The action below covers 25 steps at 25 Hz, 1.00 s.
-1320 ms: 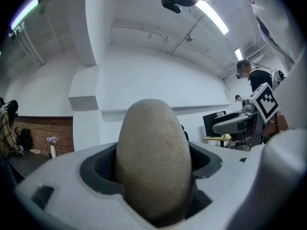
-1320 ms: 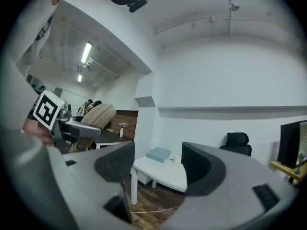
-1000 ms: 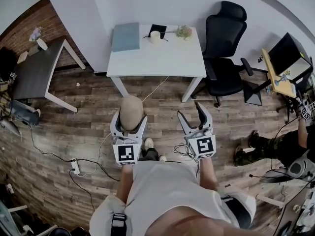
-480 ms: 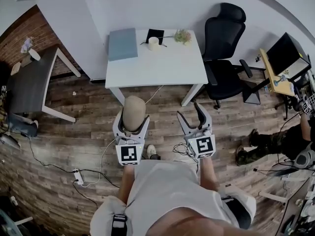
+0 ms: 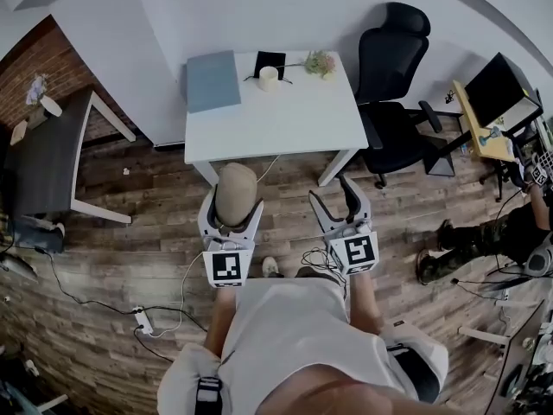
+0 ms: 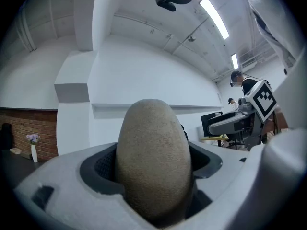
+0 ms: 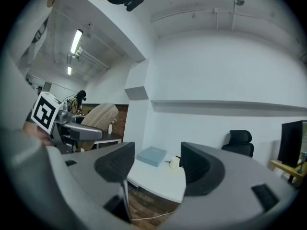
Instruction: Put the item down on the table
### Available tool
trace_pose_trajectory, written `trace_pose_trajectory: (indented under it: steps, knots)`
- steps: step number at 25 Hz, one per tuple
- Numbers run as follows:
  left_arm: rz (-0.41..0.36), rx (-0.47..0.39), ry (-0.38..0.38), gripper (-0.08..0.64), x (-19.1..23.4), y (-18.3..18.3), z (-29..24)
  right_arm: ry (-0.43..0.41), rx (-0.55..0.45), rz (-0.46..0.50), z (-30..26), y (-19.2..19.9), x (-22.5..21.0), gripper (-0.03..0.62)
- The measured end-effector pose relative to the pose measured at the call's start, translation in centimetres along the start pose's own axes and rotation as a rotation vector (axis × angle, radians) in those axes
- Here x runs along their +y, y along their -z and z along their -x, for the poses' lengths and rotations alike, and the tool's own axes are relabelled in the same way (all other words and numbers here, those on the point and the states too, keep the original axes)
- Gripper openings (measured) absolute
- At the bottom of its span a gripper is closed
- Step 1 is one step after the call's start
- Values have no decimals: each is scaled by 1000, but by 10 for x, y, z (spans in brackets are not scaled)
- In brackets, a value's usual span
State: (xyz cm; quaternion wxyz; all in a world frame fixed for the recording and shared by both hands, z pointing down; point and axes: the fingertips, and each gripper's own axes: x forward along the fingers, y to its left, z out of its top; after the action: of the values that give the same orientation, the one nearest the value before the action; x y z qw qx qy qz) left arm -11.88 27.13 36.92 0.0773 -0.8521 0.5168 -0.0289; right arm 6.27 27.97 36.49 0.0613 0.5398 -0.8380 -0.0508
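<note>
A tan, rough, egg-shaped item [image 5: 235, 194] stands upright between the jaws of my left gripper [image 5: 232, 207], which is shut on it; it fills the middle of the left gripper view as the item [image 6: 153, 162]. My right gripper [image 5: 333, 199] is open and holds nothing, its jaws standing apart in the right gripper view [image 7: 156, 163]. Both grippers are held level over the wooden floor, just short of the near edge of the white table [image 5: 285, 111], which also shows ahead as the table [image 7: 160, 178]. The held item [image 7: 98, 119] appears at the left of the right gripper view.
On the table lie a grey-blue flat box [image 5: 212, 80], a small cream candle [image 5: 269, 77], a dark pad [image 5: 271, 62] and a sprig of flowers [image 5: 321, 60]. A black office chair [image 5: 393, 85] stands to the right. A dark side table [image 5: 47, 158] stands left. Cables and a power strip [image 5: 143, 321] lie on the floor.
Both grippers and the person have moved forward toward the white table, which now sits closer and lower in the head view. The item stays in the left gripper; the right stays open.
</note>
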Motion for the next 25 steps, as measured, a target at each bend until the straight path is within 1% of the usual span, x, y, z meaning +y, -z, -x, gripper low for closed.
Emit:
trace_pose_trajectory:
  steps: [6, 8, 10, 12, 16, 21, 25]
  knots:
    - [7, -2, 16, 402, 12, 6, -7, 24, 18, 10, -9, 4, 4, 295]
    - [-14, -8, 22, 402, 16, 8, -12, 29, 21, 19, -14, 3, 1, 295]
    - [-16, -7, 23, 402, 20, 8, -18, 31, 23, 23, -22, 3, -1, 295]
    - [-3, 1, 19, 402, 24, 9, -26, 29, 27, 26, -30, 4, -4, 295]
    - [-32, -4, 22, 402, 29, 13, -40, 22, 30, 25, -47, 7, -10, 295]
    - [-8, 19, 8, 402, 42, 18, -60, 13, 25, 36, -73, 5, -16, 295]
    - [-32, 16, 7, 402, 48, 23, -82, 4, 28, 34, -94, 9, -29, 295]
